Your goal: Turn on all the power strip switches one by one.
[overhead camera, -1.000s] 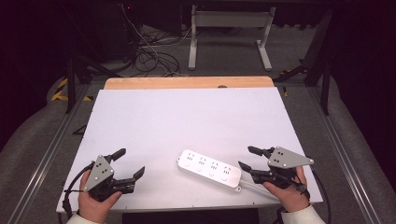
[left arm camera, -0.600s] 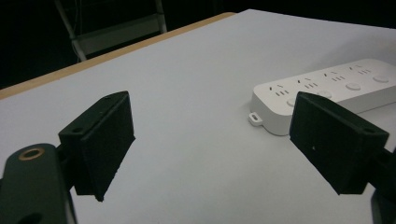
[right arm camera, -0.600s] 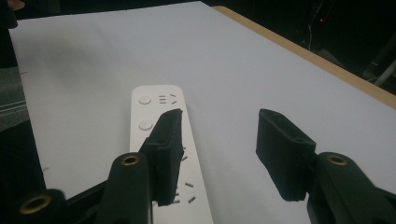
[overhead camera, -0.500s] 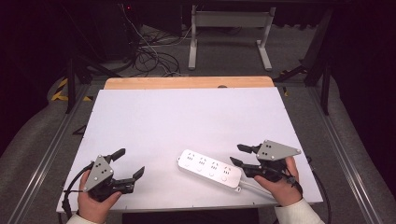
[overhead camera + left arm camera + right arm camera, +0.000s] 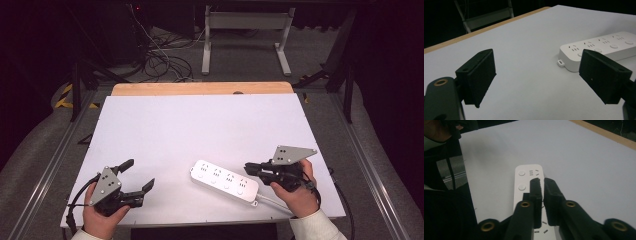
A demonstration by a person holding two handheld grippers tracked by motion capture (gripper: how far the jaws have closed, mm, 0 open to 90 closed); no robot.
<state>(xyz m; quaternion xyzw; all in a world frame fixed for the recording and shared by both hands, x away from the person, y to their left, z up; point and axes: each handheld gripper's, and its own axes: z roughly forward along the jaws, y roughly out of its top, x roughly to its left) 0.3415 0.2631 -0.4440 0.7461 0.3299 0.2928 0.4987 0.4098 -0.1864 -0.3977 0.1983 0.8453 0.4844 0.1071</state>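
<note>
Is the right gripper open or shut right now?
Shut, or nearly so. In the right gripper view the right gripper has its jaws almost together, a thin slit between them, above the white power strip, gripping nothing.

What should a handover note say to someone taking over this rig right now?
Left gripper: jaws wide open, empty, near the front left of the table, apart from the power strip.
Right gripper: jaws nearly closed, holding nothing, poised over the strip's right end.
Power strip: flat on the table near the front edge, sockets up, cable trailing right.
Done: nothing gripped yet.
Left: probably grasp or press the strip.
</note>
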